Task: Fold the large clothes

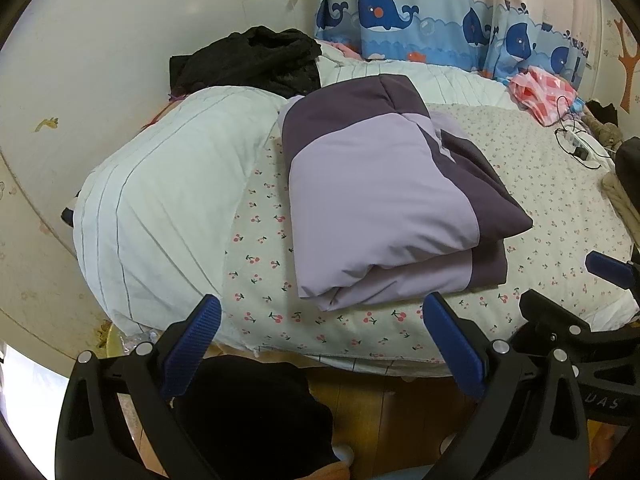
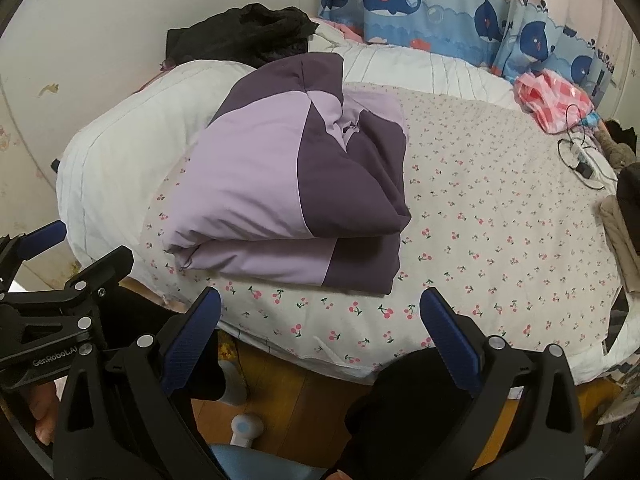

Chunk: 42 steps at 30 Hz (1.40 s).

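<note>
A padded jacket in light and dark purple (image 1: 384, 196) (image 2: 292, 196) lies folded into a thick bundle on the cherry-print bedsheet (image 1: 560, 200) (image 2: 500, 220), near the bed's front edge. My left gripper (image 1: 322, 320) hovers open just short of the bed edge, in front of the bundle, holding nothing. My right gripper (image 2: 320, 312) is also open and empty, level with the bed edge and a little right of the bundle. The left gripper's black frame (image 2: 60, 300) appears at the left of the right wrist view.
A white quilt (image 1: 160, 208) is heaped left of and behind the jacket, with a black garment (image 1: 252, 60) on top. A pink plastic bag (image 1: 544, 92) and a charger with cables (image 1: 576, 144) lie at the far right. A whale-print curtain (image 1: 420, 16) hangs behind. A wooden floor (image 1: 368, 408) lies below.
</note>
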{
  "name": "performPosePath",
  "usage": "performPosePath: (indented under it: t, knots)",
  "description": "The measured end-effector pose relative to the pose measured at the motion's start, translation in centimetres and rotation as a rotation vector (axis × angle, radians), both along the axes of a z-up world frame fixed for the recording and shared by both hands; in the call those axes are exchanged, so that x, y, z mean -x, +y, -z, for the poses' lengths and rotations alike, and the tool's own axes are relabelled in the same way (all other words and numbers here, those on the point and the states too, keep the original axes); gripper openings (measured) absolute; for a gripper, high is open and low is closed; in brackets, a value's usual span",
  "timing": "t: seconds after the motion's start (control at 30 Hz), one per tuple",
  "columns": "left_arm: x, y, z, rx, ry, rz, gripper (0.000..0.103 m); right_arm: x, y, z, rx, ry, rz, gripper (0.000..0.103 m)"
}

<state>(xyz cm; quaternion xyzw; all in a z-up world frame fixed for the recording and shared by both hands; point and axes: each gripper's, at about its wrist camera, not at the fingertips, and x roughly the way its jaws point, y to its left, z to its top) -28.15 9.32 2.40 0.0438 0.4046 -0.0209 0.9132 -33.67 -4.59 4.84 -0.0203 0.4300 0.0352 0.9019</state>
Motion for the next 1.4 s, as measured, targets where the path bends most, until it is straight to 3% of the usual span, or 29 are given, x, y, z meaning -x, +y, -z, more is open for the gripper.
performPosePath:
  t: [0.93,1.4]
  knots:
    - [0.4,0.0,0.1,-0.014,0.015,0.000,0.097,1.4,0.0,-1.6,0.147,-0.101,0.061,0.096]
    - [0.2,-0.4,-0.1,-0.022,0.007,0.004,0.097,1.7,-0.8,-1.9,0.144,-0.123,0.076,0.096]
